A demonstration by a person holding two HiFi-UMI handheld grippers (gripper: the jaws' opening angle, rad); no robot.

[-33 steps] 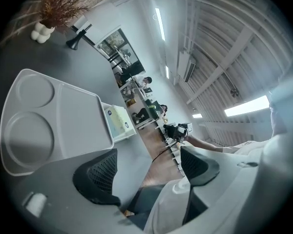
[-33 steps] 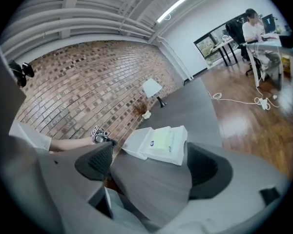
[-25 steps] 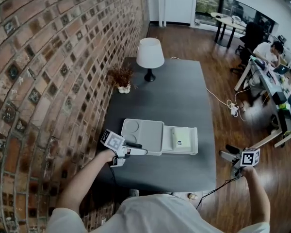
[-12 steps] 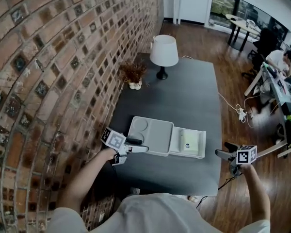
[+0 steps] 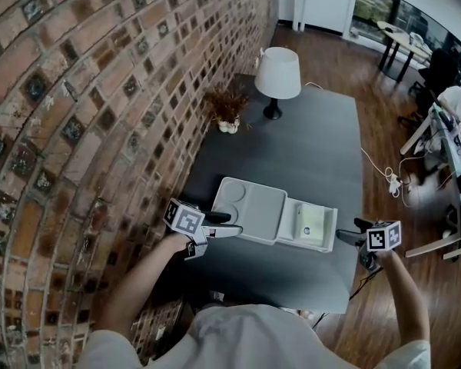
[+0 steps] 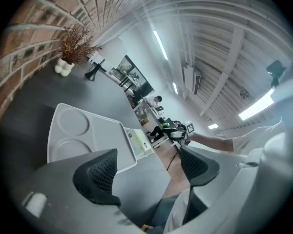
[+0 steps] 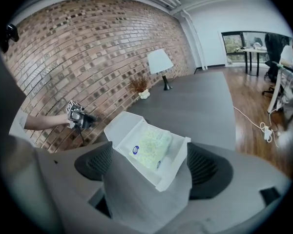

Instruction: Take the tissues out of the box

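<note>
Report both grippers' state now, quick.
Left gripper: open, holding nothing.
Right gripper: open, holding nothing, pointed at the box.

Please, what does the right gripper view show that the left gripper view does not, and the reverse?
Only the right gripper view: the left gripper seen from outside, and a white cable on the wood floor. Only the left gripper view: the right gripper from outside, ceiling lights, and two round recesses in the box lid. Both: the open box, the tissues inside it, the dried plant, the grey table; each gripper's own jaws stand apart, empty.
</note>
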